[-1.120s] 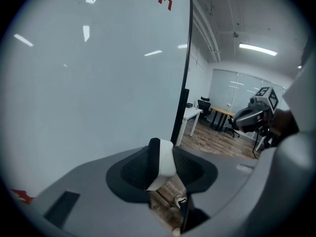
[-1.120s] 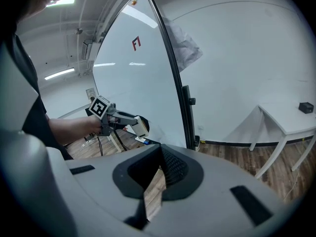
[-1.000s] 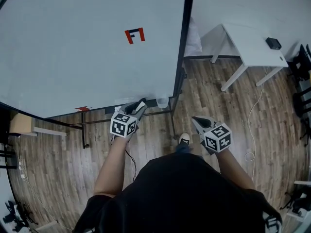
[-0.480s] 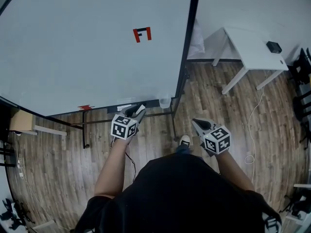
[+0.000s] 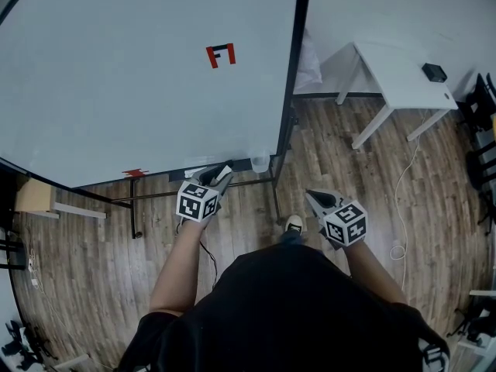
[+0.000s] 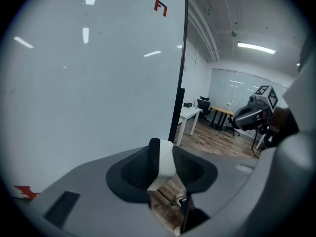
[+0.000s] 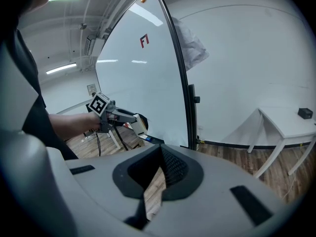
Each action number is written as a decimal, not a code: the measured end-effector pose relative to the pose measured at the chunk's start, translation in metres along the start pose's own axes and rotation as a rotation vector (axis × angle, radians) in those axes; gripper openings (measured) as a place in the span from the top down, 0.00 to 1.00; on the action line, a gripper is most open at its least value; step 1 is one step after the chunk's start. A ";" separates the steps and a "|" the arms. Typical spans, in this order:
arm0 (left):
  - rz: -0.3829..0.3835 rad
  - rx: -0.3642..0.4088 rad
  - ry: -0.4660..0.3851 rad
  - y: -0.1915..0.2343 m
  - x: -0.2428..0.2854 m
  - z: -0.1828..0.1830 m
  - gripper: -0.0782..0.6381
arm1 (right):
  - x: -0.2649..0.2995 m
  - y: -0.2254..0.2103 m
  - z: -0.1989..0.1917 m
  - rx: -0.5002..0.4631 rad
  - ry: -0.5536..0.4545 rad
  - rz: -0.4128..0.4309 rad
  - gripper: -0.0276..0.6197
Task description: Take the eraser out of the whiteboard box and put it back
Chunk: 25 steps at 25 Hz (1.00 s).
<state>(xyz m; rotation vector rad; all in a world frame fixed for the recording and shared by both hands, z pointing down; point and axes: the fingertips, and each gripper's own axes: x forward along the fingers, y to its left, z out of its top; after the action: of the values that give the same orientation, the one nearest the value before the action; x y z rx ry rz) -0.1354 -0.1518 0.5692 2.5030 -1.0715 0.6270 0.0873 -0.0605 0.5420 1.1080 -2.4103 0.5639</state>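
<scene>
Left gripper (image 5: 220, 173) still clamps eraser (image 6: 165, 163) at whiteboard (image 5: 116, 91) 6 o'clock edge, barely shifted; right gripper (image 5: 316, 200) closed, empty, unmoved.

Whiteboard (image 5: 116, 76) close ahead of left tool (image 5: 222, 170), open floor (image 5: 364, 173) right, table (image 5: 399, 76) beyond

Floor (image 5: 93, 262): brown wood planks
Wall (image 5: 387, 6): plain white
Table (image 5: 403, 76): white, angled legs, beside the wall
Ceiling lights (image 6: 256, 46): long strips, lit
Chairs (image 6: 203, 105): dark, far end

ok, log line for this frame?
left gripper: shut on eraser | right gripper: shut, empty | eraser: held near whiteboard lower edge
</scene>
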 end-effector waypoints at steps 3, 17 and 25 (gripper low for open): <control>-0.004 0.010 -0.006 -0.001 0.002 0.007 0.68 | -0.002 -0.003 -0.001 0.003 0.004 -0.002 0.96; -0.038 0.030 -0.024 -0.011 0.038 0.036 0.68 | -0.001 -0.025 -0.006 0.028 0.017 -0.007 0.96; -0.066 0.022 -0.036 -0.020 0.061 0.051 0.68 | 0.001 -0.039 -0.006 0.038 0.023 -0.013 0.96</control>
<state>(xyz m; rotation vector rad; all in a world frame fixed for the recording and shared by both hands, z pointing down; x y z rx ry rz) -0.0701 -0.1988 0.5550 2.5661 -0.9954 0.5795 0.1189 -0.0814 0.5545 1.1262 -2.3801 0.6166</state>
